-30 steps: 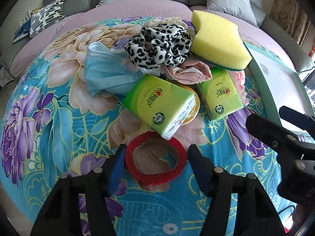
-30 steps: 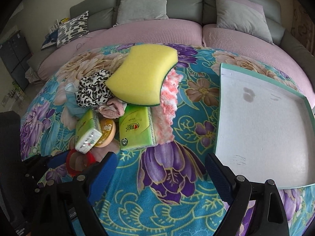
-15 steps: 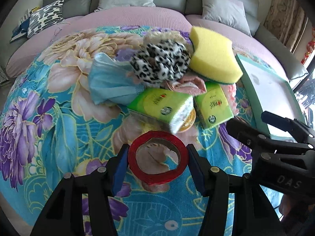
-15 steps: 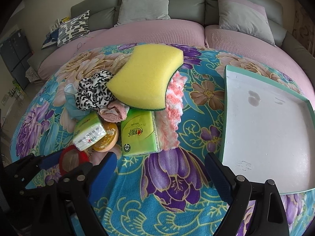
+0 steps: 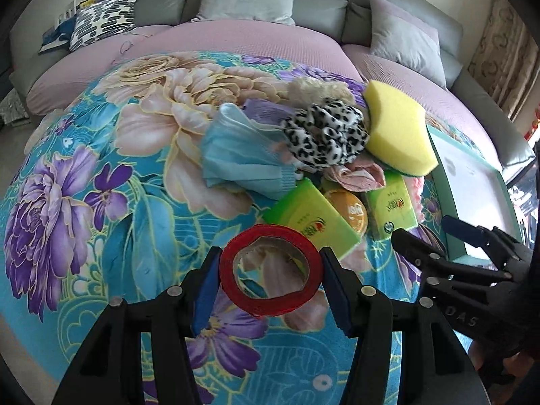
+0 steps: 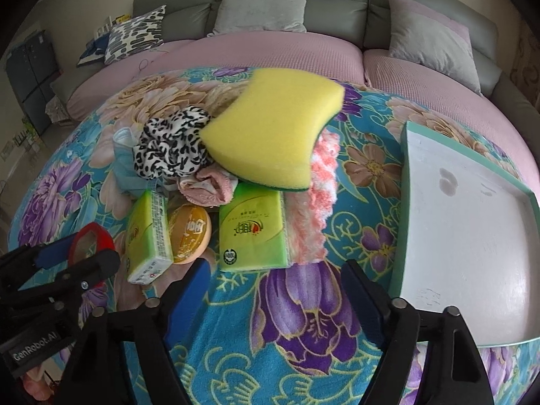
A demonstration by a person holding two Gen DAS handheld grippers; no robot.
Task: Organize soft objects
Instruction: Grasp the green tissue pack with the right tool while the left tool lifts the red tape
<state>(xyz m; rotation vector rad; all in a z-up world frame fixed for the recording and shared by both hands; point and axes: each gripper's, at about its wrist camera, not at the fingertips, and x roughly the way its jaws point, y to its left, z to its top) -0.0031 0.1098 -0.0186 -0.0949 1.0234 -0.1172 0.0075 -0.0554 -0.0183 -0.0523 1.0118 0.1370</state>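
Note:
My left gripper (image 5: 270, 287) is shut on a red tape ring (image 5: 270, 270), its blue pads pressing both sides just above the flowered cloth. Beyond it lies a pile: blue face mask (image 5: 243, 158), leopard scrunchie (image 5: 324, 138), yellow sponge (image 5: 398, 135), pink cloth (image 5: 357, 175), two green tissue packs (image 5: 310, 226) and an orange tin (image 5: 351, 212). My right gripper (image 6: 275, 293) hovers before the nearer tissue pack (image 6: 251, 229). Its jaws are closing with only cloth between them. The sponge (image 6: 270, 135) rests on a pink-white knitted cloth (image 6: 317, 202).
A white tray with a teal rim (image 6: 472, 236) lies on the cloth to the right of the pile. A grey sofa with cushions (image 6: 263, 3) and pink seat pads curves behind. The flowered cloth (image 5: 101, 202) stretches left of the pile.
The left gripper has carried the red ring back and left from the pile. The right gripper's jaws have narrowed, and it has come a little closer to the tissue pack.

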